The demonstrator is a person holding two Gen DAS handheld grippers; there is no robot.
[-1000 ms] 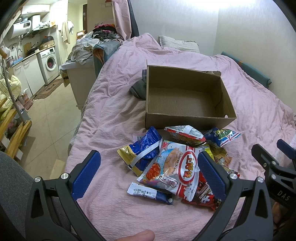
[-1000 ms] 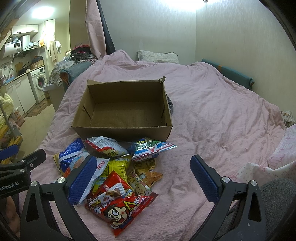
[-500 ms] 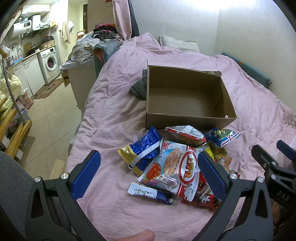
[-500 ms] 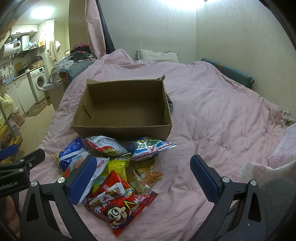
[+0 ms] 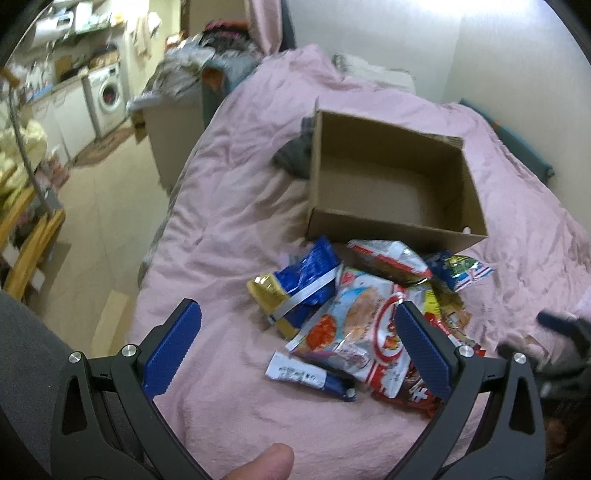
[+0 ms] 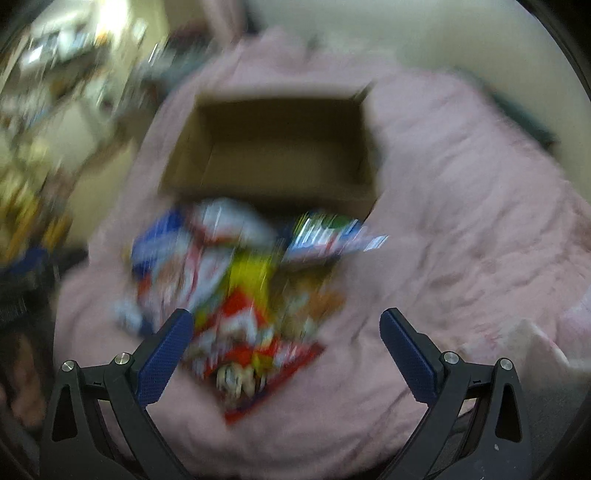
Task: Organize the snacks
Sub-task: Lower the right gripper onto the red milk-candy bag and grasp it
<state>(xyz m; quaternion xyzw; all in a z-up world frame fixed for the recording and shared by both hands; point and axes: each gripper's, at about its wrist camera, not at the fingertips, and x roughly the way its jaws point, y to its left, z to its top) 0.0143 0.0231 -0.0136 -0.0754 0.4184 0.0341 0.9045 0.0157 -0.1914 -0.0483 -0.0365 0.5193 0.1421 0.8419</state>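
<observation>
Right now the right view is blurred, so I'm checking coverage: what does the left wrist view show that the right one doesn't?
Left only: washing machine, a thumb, the small tube lying nearest, readable packets. Right only: the bedding's far right side, heavily smeared. Both: the empty box beyond the snack pile, each with its own open gripper, left and right.

A bed (image 5: pixel 240 177) spread with a crumpled pink cover fills most of the room, its far end meeting a plain pale wall (image 5: pixel 369 33) where a pillow (image 5: pixel 369 72) lies. Along the bed's right side runs a teal cushion (image 5: pixel 524 147) against the wall. To the left, a beige tiled floor (image 5: pixel 99 206) leads to white cabinets and a front-loading washing machine (image 5: pixel 107 96). Heaped clothes (image 5: pixel 184 74) sit beside the bed, and wooden furniture (image 5: pixel 26 236) stands at the far left. The right wrist view is blurred.
</observation>
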